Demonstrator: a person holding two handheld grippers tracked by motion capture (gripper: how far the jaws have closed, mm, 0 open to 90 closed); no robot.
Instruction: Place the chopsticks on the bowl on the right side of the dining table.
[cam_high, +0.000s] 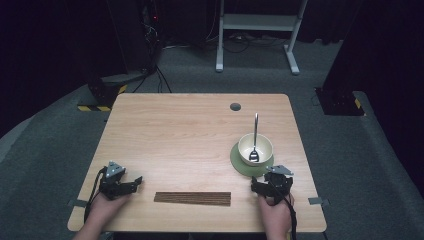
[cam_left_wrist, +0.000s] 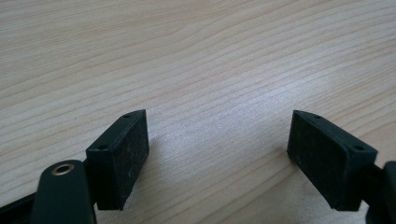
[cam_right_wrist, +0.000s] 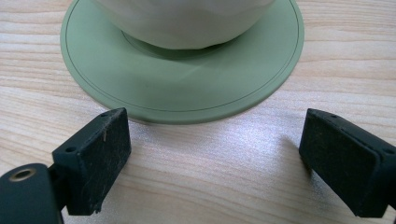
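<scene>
A cream bowl (cam_high: 255, 149) stands on a green saucer (cam_high: 240, 161) at the table's right side, with a metal spoon (cam_high: 255, 135) leaning in it, handle pointing away. My right gripper (cam_high: 270, 184) rests open on the table just in front of the saucer (cam_right_wrist: 187, 88); the bowl (cam_right_wrist: 182, 21) rises beyond its spread jaws, and nothing lies between them. At the front left my left gripper (cam_high: 122, 182) sits open on bare wood, its pads (cam_left_wrist: 119, 156) wide apart and empty. A dark ribbed strip (cam_high: 192, 198) lies flat between the two grippers.
The wooden table (cam_high: 175, 130) has a round cable hole (cam_high: 235, 106) near its far edge. Beyond it stand a white desk frame (cam_high: 257, 30) and dark equipment on grey carpet.
</scene>
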